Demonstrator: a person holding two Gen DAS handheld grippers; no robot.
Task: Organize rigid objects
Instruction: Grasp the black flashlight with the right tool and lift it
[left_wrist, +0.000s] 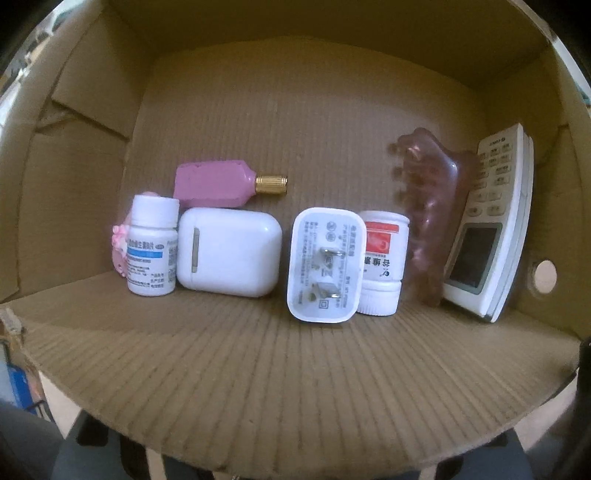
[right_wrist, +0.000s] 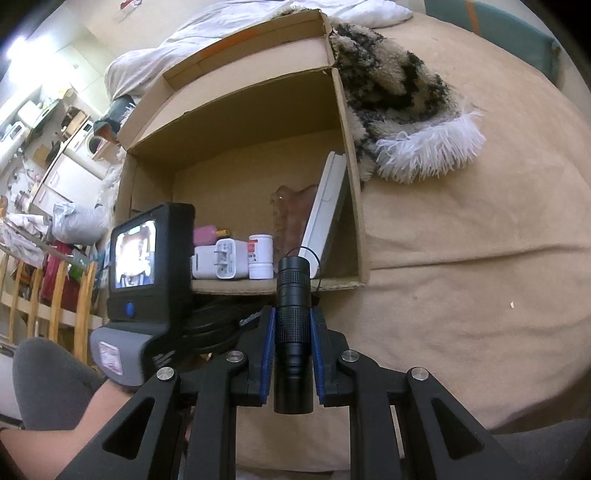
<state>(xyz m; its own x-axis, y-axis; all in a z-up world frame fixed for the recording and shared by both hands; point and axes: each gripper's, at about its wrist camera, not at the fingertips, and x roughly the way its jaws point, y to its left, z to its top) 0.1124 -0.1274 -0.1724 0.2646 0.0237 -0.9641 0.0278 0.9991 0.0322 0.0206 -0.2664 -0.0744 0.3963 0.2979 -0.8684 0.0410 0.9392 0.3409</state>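
My right gripper is shut on a black flashlight, held upright just in front of the open cardboard box lying on its side. Inside the box, in the left wrist view, stand a white pill bottle, a white earbud case, a pink bottle with a gold cap, a white charger plug, an inverted red-label pill bottle, a pink translucent comb and a white remote leaning on the right wall. The left gripper's fingers do not show in the left wrist view; its camera body shows in the right wrist view.
The box lies on a tan bedsheet. A furry black-and-white blanket lies against the box's right wall. A small pink figure hides behind the white pill bottle. Room furniture and a wooden rack are at the left.
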